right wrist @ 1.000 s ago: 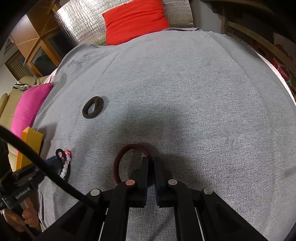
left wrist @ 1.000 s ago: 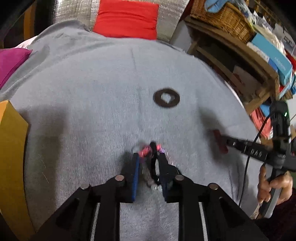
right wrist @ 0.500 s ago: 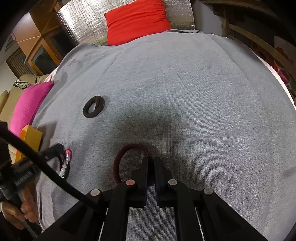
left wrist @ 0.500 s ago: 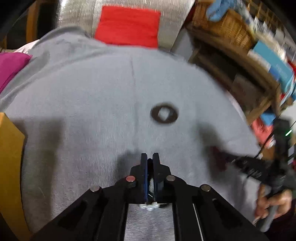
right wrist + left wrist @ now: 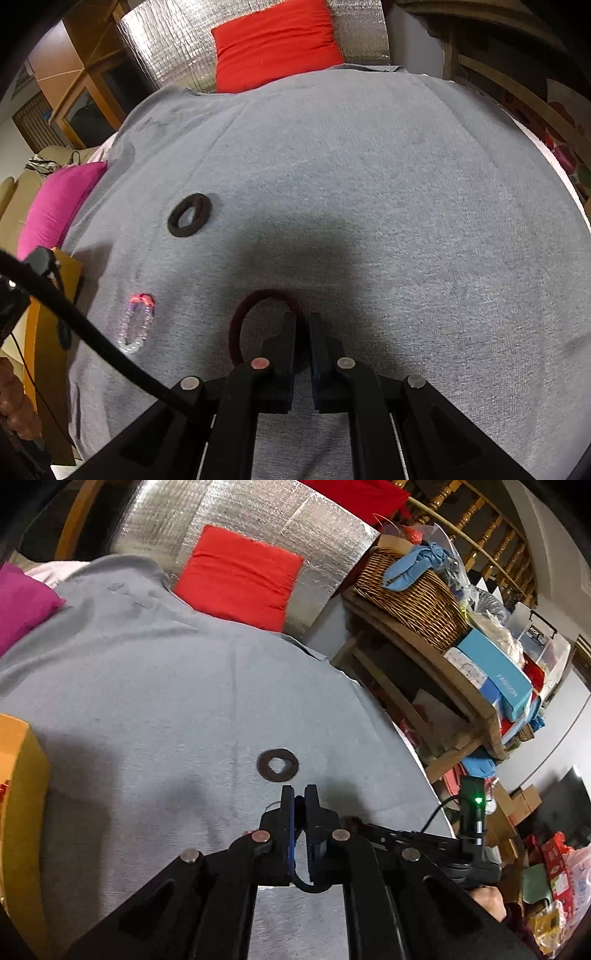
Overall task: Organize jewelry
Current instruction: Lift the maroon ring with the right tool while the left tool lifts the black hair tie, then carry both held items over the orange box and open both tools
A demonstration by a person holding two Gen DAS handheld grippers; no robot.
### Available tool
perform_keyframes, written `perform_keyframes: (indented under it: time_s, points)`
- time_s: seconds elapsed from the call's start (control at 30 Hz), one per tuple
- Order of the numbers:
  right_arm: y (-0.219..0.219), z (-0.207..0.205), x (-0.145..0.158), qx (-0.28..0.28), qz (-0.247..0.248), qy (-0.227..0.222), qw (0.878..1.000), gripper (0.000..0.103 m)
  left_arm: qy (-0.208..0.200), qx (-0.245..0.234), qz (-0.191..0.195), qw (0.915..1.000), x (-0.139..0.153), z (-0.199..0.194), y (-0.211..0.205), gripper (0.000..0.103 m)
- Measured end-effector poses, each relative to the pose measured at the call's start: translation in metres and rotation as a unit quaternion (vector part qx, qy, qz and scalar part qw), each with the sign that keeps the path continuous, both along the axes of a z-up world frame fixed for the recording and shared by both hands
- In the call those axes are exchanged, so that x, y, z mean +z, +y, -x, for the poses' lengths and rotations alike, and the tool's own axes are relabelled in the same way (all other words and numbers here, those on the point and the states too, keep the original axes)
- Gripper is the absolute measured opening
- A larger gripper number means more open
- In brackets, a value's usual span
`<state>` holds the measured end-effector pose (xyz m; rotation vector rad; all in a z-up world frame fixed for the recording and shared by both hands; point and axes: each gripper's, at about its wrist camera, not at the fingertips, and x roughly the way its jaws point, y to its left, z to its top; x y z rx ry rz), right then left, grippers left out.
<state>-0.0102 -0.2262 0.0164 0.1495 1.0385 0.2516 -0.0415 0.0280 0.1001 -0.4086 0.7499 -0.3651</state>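
Observation:
My left gripper [image 5: 299, 794] is shut on a thin black band [image 5: 308, 884], whose loop hangs below the jaws, lifted above the grey cloth [image 5: 147, 701]. A dark flat ring [image 5: 277, 764] lies on the cloth just beyond it, and shows in the right wrist view [image 5: 189, 214]. My right gripper [image 5: 303, 321] is shut on a dark red hair tie [image 5: 243, 317] that rests on the cloth. A clear and pink bead bracelet [image 5: 136, 323] lies on the cloth to its left.
An orange box [image 5: 18, 805] stands at the left edge of the cloth, also in the right wrist view [image 5: 48, 332]. A red cushion [image 5: 236, 578] and a pink cushion [image 5: 55, 206] lie at the back. Shelves with a wicker basket [image 5: 410, 594] stand on the right.
My left gripper closed and rose from the cloth with the black band. The bead bracelet stayed behind on the cloth. My right gripper has held still on the red hair tie.

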Motion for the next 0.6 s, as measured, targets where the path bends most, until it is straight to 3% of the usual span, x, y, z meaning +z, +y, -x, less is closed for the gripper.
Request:
perform_keyframes:
  time_s: [0.33, 0.5, 0.6]
  points:
    - [0.015, 0.014, 0.019, 0.041, -0.06, -0.026, 0.997, 0.007, -0.006, 0.045, -0.055, 0.9975, 0.011, 0.029, 0.009, 0.005]
    - [0.032, 0.032, 0.032, 0.052, -0.097, -0.038, 0.993, 0.007, -0.015, 0.08, -0.058, 0.995, 0.033, 0.073, 0.026, 0.005]
    - [0.061, 0.055, 0.049, 0.075, -0.083, -0.07, 0.991, 0.007, -0.023, 0.103, -0.062, 0.9925, 0.049, 0.108, 0.048, 0.005]
